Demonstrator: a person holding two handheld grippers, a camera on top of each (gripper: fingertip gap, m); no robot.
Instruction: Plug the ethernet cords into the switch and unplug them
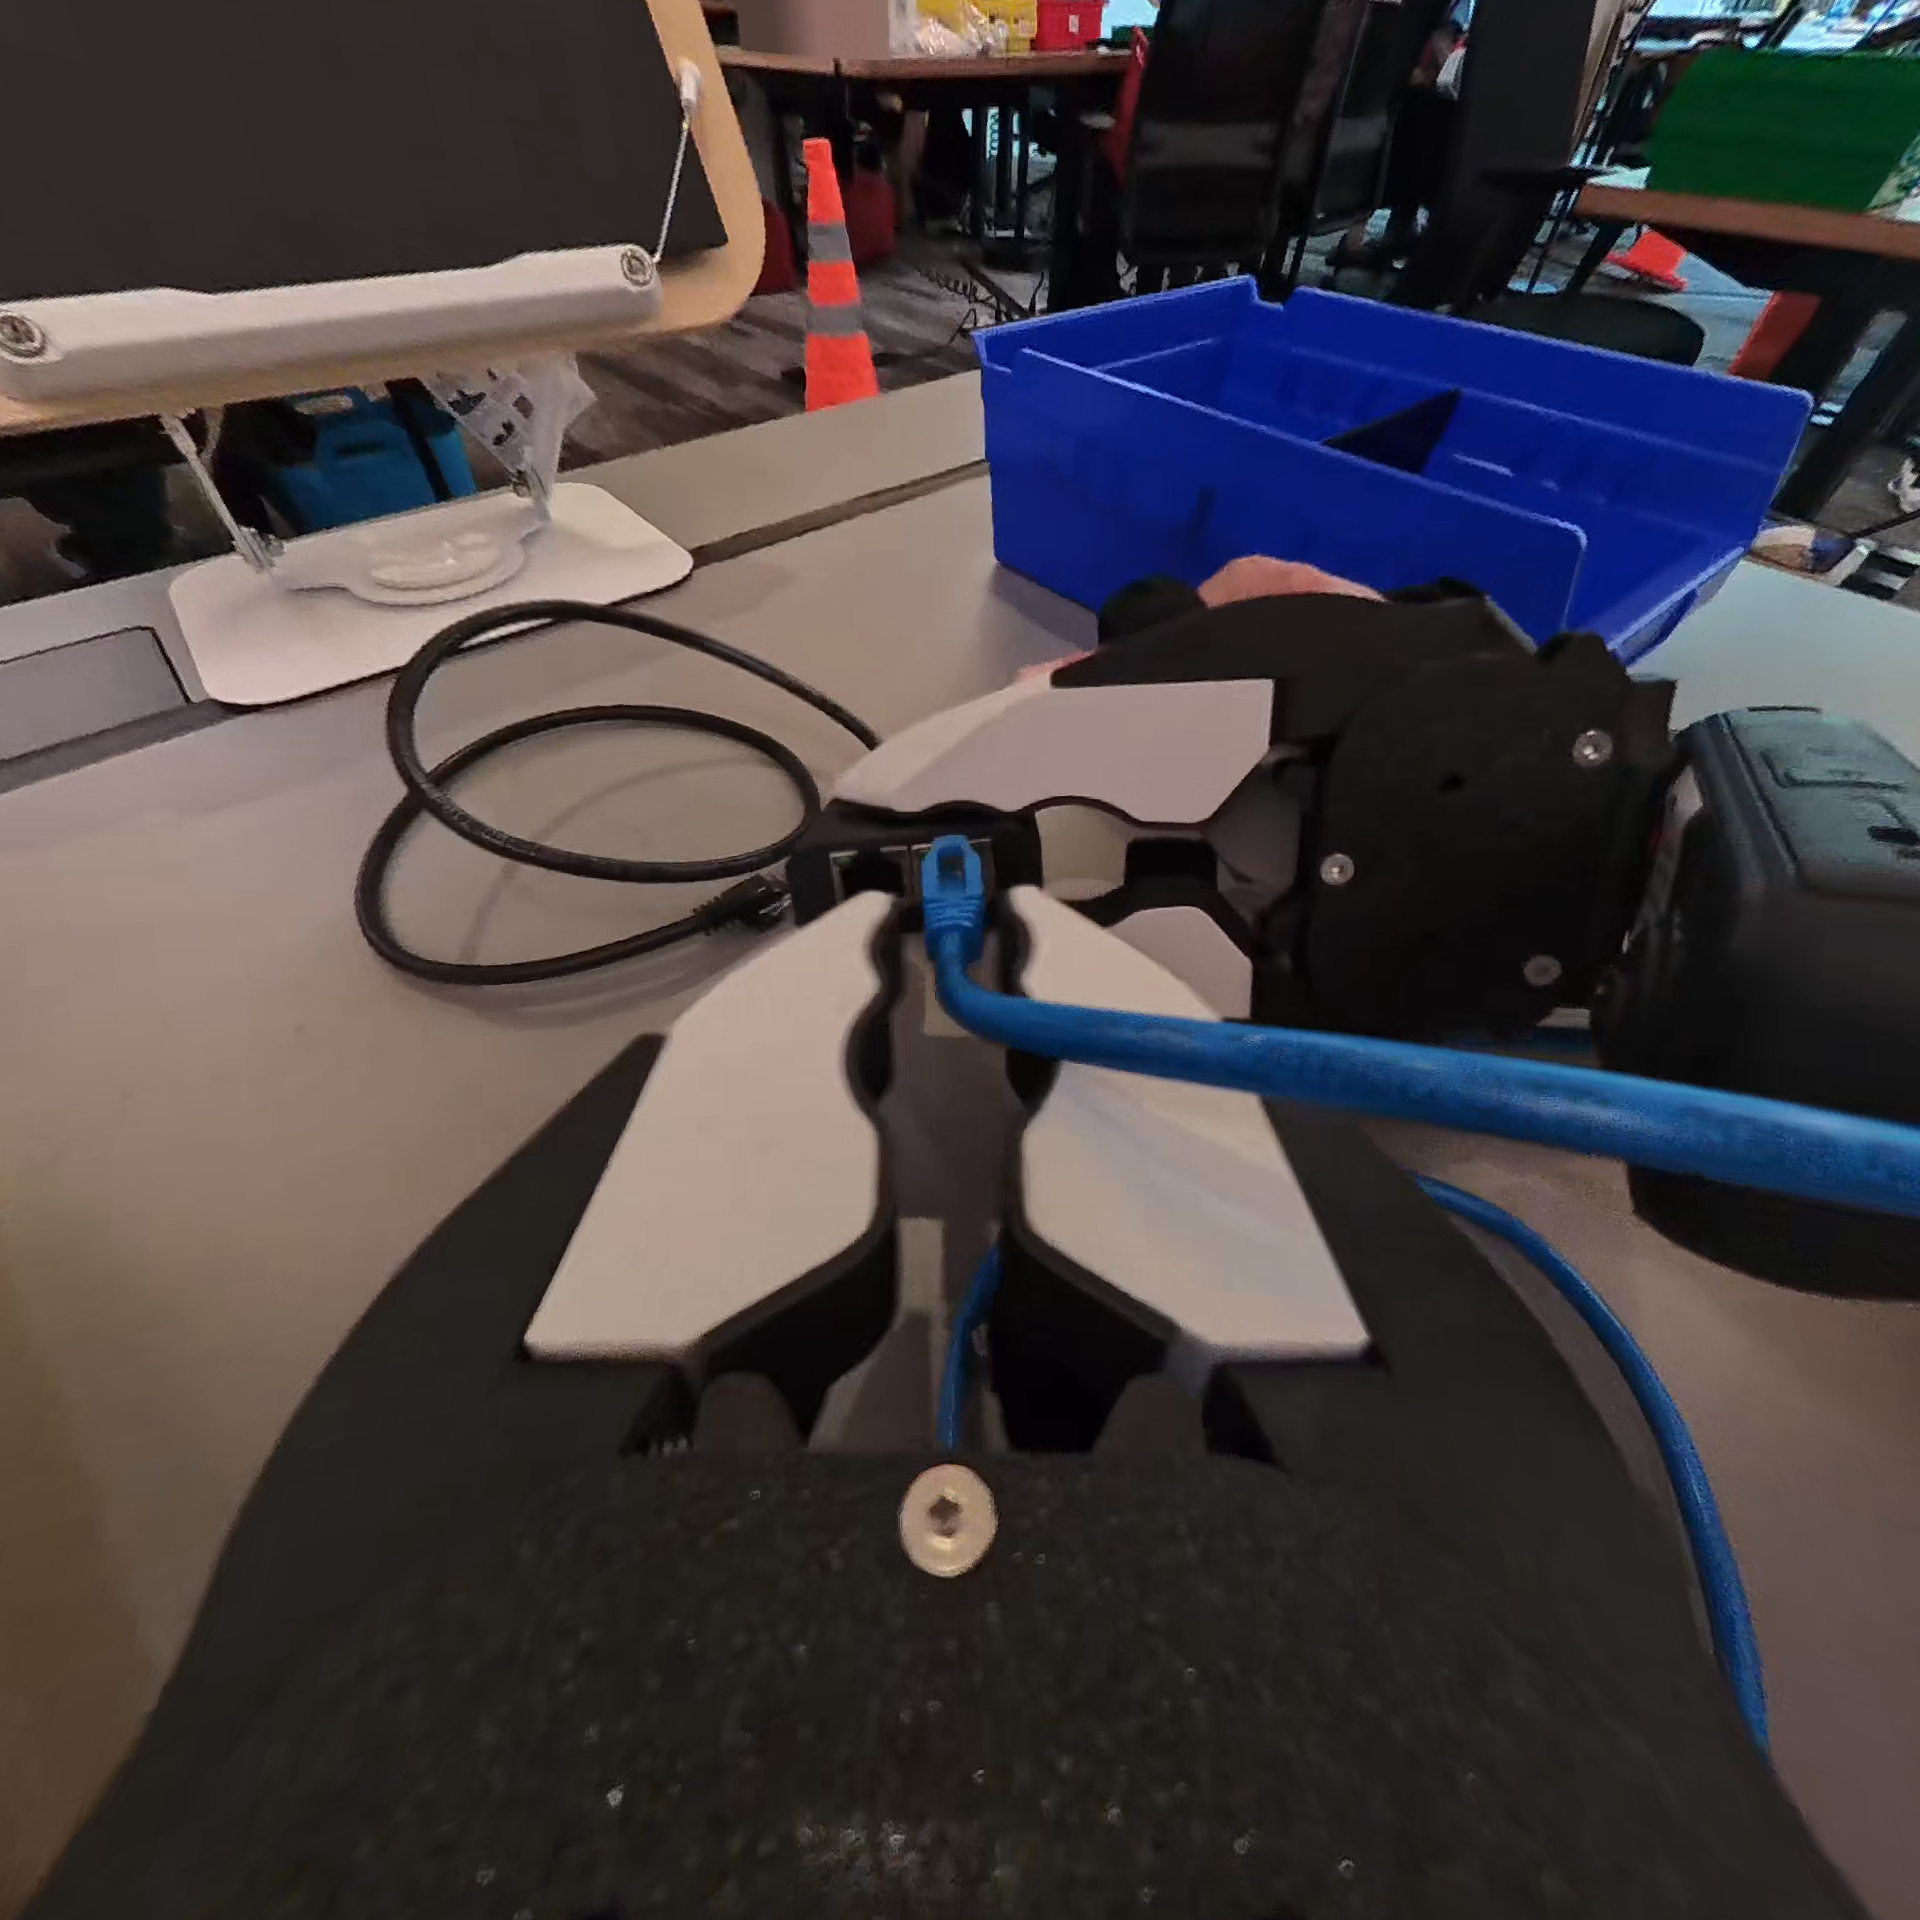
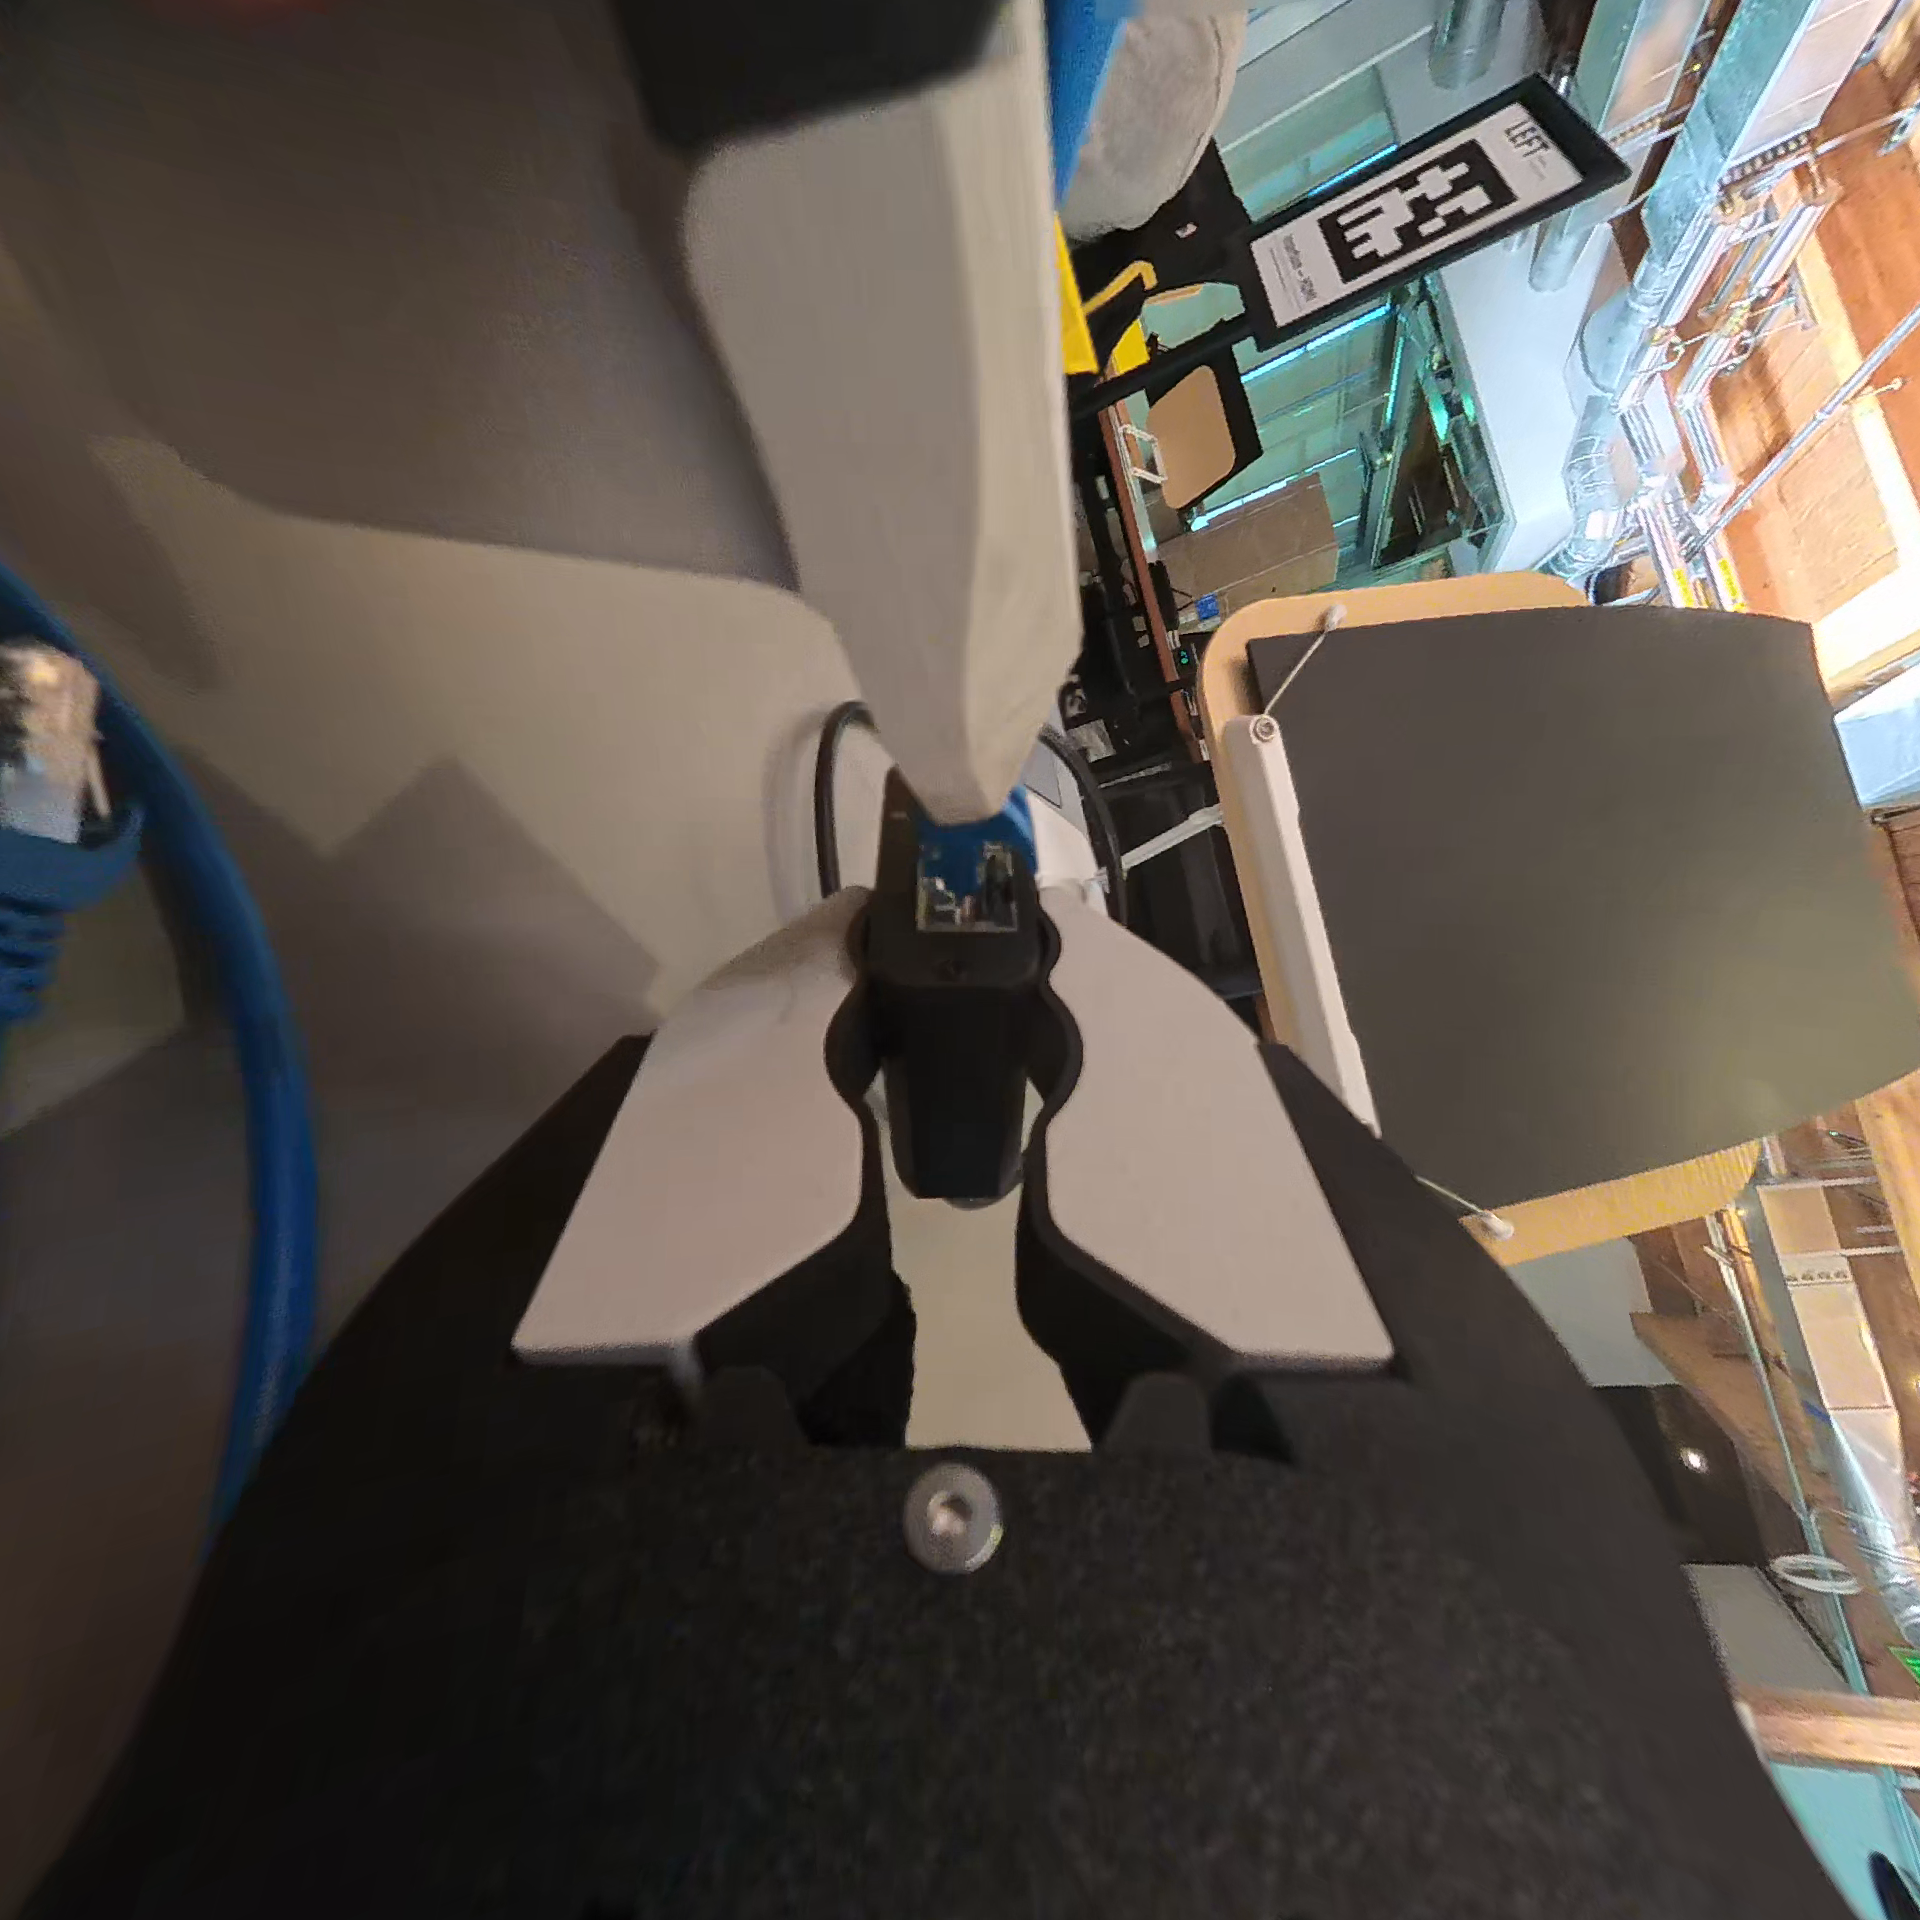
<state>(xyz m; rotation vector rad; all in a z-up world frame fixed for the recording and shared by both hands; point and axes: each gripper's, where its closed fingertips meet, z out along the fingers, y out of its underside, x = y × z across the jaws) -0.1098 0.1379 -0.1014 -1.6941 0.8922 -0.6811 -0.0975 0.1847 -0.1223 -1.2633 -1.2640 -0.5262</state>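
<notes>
The small black switch (image 1: 883, 857) lies on the grey table, its ports facing my left gripper. My right gripper (image 2: 956, 935), reaching in from the right in the left wrist view (image 1: 1039, 821), is shut on the switch (image 2: 951, 1049). A blue ethernet cord (image 1: 1455, 1091) has its plug (image 1: 951, 883) in a port. My left gripper (image 1: 951, 914) straddles that plug, jaws slightly apart with small gaps on each side. One left finger (image 2: 904, 468) reaches the blue plug (image 2: 971, 842). A black cord (image 1: 582, 790) lies coiled at the left, its plug (image 1: 743, 909) loose beside the switch.
A blue divided bin (image 1: 1351, 468) stands behind the right gripper. A white stand (image 1: 416, 582) holding a black board (image 1: 312, 135) is at the back left. The blue cord's other end (image 2: 52, 748) lies loose on the table. An orange cone (image 1: 836, 281) stands on the floor beyond. The grippers' ends are close to 5 cm from one another.
</notes>
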